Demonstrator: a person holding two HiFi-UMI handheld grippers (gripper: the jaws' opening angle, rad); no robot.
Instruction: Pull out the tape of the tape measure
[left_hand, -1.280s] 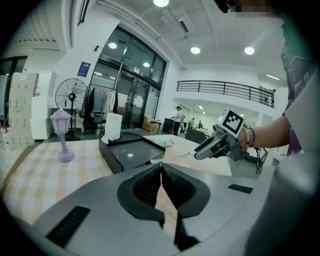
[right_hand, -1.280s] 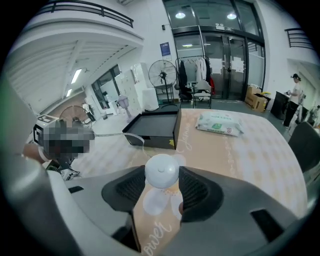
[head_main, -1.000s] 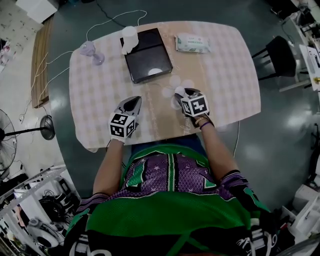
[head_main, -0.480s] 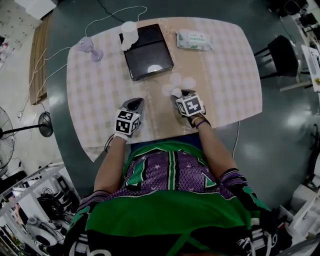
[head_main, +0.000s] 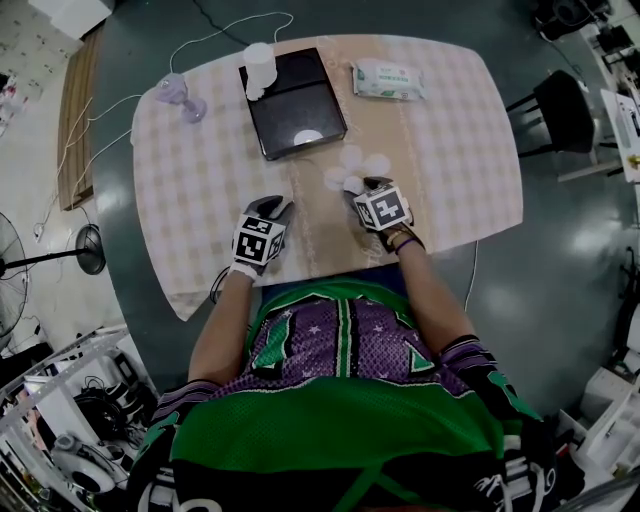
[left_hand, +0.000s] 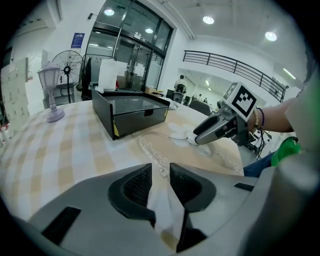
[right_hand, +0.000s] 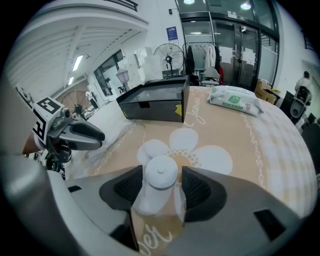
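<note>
Now the right tool (right_hand: 162, 189), jaws just opened, straddles the white tape measure (right_hand: 160, 172).

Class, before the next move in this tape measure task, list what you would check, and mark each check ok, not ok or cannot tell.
1. Tape measure stands between the right gripper jaws: ok.
2. Right pads pressing on it: not ok. The jaws have just been opening and a gap shows on one side.
3. Left gripper jaws apart: ok. They have just been opening, with nothing between the pads.
4. Tape end in sight to grab: cannot tell.
5. Black box well away from both grippers: ok.
</note>
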